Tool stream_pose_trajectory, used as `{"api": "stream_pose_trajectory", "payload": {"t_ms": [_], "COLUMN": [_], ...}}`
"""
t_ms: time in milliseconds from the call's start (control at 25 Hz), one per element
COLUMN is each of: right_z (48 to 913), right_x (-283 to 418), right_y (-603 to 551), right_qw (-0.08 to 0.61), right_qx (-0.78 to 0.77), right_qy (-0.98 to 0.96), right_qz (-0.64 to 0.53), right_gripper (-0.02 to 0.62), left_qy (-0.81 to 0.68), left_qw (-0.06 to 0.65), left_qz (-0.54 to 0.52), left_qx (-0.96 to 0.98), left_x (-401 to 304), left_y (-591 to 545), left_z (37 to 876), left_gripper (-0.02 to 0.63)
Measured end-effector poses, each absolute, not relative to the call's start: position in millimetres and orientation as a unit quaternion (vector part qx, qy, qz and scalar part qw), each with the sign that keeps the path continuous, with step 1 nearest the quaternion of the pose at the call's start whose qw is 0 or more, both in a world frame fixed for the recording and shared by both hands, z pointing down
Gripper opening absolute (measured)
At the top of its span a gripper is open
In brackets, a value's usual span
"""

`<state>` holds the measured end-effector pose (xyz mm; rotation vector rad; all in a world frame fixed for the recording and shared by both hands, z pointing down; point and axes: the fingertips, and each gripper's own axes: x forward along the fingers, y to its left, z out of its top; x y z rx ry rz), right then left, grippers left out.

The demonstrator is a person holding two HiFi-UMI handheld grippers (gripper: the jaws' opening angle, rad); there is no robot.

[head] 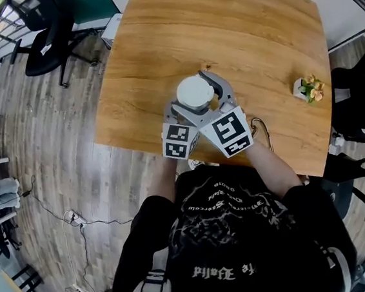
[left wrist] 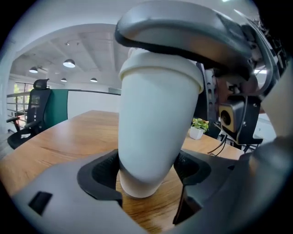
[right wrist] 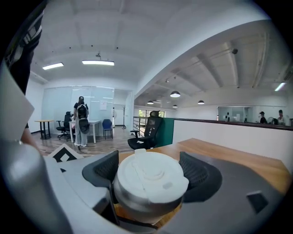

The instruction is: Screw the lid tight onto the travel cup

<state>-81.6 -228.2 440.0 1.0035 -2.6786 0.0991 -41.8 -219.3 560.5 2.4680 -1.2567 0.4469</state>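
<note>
A white travel cup stands tilted on the wooden table, near its front edge. Its white lid sits on top. My left gripper is shut on the cup's lower body, with both dark pads pressed against its sides. From above, my right gripper is shut on the lid, one pad on each side of its rim. In the left gripper view one of its grey fingers arches over the cup's top. In the head view both grippers meet at the cup, the left lower and the right around the lid.
A small potted plant stands at the table's right edge. A cable lies by the front edge near my right arm. A black office chair stands beyond the table's left side. A person stands far off.
</note>
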Motion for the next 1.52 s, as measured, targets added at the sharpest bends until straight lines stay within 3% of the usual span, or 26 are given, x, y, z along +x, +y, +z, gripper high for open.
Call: {"api": "stream_pose_trajectory", "payload": {"t_ms": [120, 320, 560, 1520], "right_z": [443.5, 443.1, 468.1, 465.1], "right_x": [-79.9, -81.1, -83.9, -81.3], "right_y": [-226.1, -220.5, -203.8, -221.8], "right_qw": [0.151, 0.175, 0.284, 0.161], "right_qx": [0.315, 0.125, -0.097, 0.243], "right_qy": [-0.936, -0.977, -0.954, -0.956], "right_qz": [0.043, 0.005, -0.015, 0.046], "right_gripper": [0.43, 0.473, 0.472, 0.472], "left_qy": [-0.425, -0.391, -0.353, -0.353], "left_qw": [0.167, 0.16, 0.162, 0.143], "left_qz": [0.164, 0.177, 0.19, 0.196], "left_qx": [0.874, 0.889, 0.902, 0.903], "left_x": [-39.6, -39.3, -33.8, -35.7], "left_y": [-218.6, -218.2, -220.3, -220.5], "left_z": [562.8, 564.5, 566.7, 570.9], "left_gripper": [0.387, 0.387, 0.387, 0.393]}}
